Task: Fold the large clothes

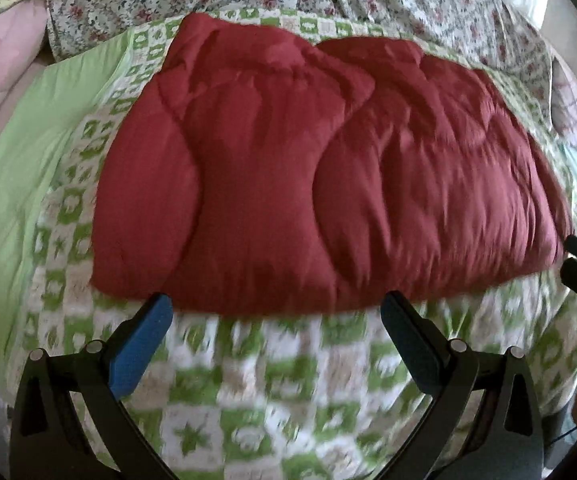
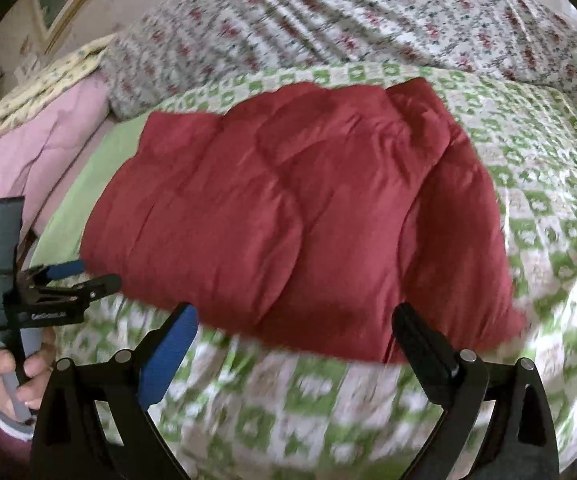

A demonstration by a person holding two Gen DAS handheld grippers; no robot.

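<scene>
Since you're hovering both the left gripper (image 1: 276, 312) and right gripper (image 2: 294, 322) spread wide, gripping nothing, by the puffy dark-red quilted jacket (image 1: 320, 176) — you're risking pinching the green-and-white checked bedspread (image 1: 248, 376) too.

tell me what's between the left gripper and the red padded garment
Only a strip of green-and-white patterned bedcover, seen in the left wrist view; the open left gripper sits just short of the red padded garment.

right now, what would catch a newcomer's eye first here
The dark red padded garment, folded into a thick block, lies in the middle of a green-and-white checked quilt. Both the left gripper and the right gripper sit open just short of its near edge, holding nothing. Behind it lies a floral sheet, with pink bedding to the left.
</scene>
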